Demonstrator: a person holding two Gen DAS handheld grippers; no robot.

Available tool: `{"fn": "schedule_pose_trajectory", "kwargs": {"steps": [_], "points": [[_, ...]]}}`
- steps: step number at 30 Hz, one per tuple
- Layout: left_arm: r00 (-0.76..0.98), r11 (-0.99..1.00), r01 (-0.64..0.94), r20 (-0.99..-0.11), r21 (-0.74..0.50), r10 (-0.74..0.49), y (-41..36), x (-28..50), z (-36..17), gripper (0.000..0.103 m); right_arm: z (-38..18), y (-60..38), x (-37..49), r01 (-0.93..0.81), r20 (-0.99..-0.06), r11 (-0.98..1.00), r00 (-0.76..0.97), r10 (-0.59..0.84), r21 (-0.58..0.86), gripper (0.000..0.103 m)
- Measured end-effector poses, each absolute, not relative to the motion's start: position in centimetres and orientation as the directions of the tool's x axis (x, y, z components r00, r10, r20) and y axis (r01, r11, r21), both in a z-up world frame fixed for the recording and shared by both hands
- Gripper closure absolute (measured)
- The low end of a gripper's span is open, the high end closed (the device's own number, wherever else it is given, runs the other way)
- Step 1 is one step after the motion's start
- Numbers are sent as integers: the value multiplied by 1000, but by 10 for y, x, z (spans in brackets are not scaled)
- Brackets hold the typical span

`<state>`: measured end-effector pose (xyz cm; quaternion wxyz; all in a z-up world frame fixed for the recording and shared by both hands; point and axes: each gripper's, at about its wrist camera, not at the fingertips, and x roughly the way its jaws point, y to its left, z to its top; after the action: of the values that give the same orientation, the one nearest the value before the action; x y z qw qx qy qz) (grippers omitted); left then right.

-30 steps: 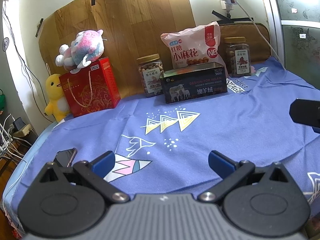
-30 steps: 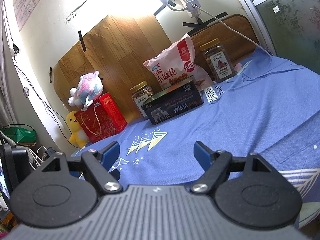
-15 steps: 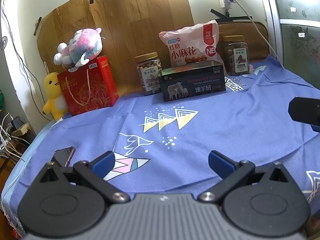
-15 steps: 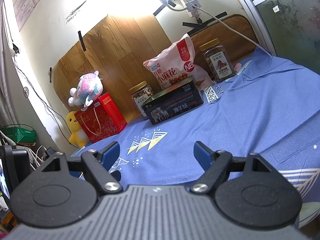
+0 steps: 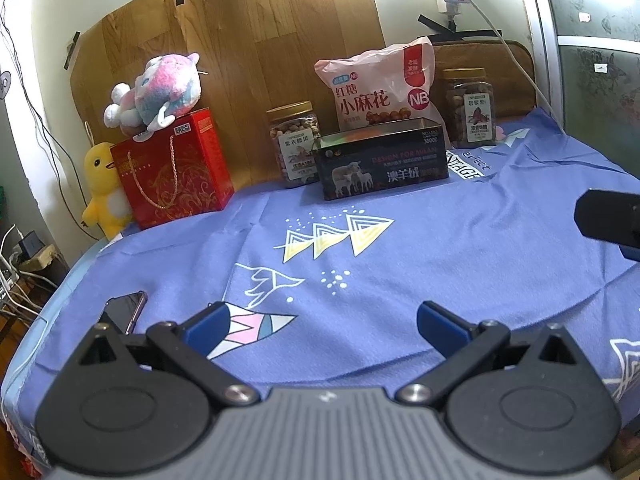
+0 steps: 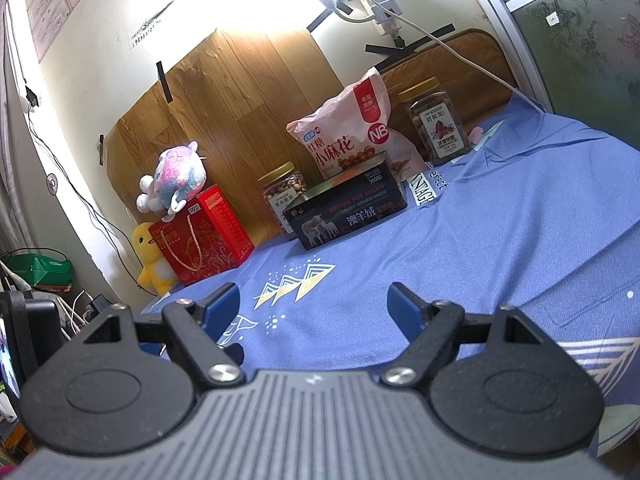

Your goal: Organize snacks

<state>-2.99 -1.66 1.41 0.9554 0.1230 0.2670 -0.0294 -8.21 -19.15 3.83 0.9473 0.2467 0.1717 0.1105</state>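
Observation:
At the far edge of the blue cloth stand a pink snack bag, a dark open-top box in front of it, a nut jar to its left and a second jar to its right. My left gripper is open and empty, low over the near cloth. My right gripper is open and empty, also near. All snacks are far from both.
A red gift box with a plush toy on top and a yellow duck stand at the far left. A phone lies by the left gripper. The other gripper's black body shows at right.
The left gripper has tilted and backed off slightly, so the snacks sit a little higher and farther in its view. The right gripper has not moved.

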Motion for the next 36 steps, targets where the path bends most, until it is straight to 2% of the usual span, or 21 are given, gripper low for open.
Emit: {"fn": "schedule_pose_trajectory", "kwargs": {"steps": [36], "points": [[851,971,139,-525,193,-18,-14,-31,16,0,39,-192,-82,-125,-271,854,916,295,506,20]]}}
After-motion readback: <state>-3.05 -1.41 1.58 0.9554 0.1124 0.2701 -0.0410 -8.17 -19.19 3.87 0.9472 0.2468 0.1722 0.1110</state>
